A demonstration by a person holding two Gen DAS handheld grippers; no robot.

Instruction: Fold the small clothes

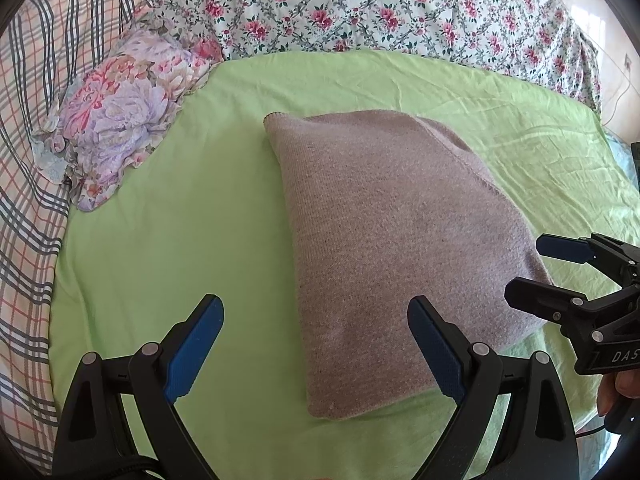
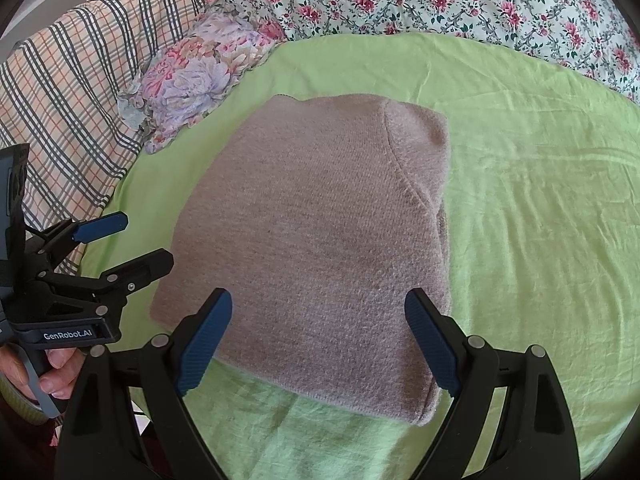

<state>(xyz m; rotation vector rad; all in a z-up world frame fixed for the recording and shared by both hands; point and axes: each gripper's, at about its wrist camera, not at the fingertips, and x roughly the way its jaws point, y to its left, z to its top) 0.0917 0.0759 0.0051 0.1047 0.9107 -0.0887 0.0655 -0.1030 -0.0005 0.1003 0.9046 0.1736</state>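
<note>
Left wrist view: the left hand-held gripper [image 1: 316,344] hovers spread wide and empty over the near edge of one folded mauve knit garment [image 1: 392,248] on the green bed sheet [image 1: 160,240]. The right hand-held gripper [image 2: 318,340], equally wide and empty, hangs above that garment. One floral pillow [image 1: 120,120] lies beyond.

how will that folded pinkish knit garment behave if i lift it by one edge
Probably floppy: the knit garment is soft fabric lying in folded layers, so lifting one edge would likely let it droop and unfold. It looks light for its bulk. Its fuzzy surface should grip rather than slip, though pushing it may wrinkle the green sheet beneath.
</note>
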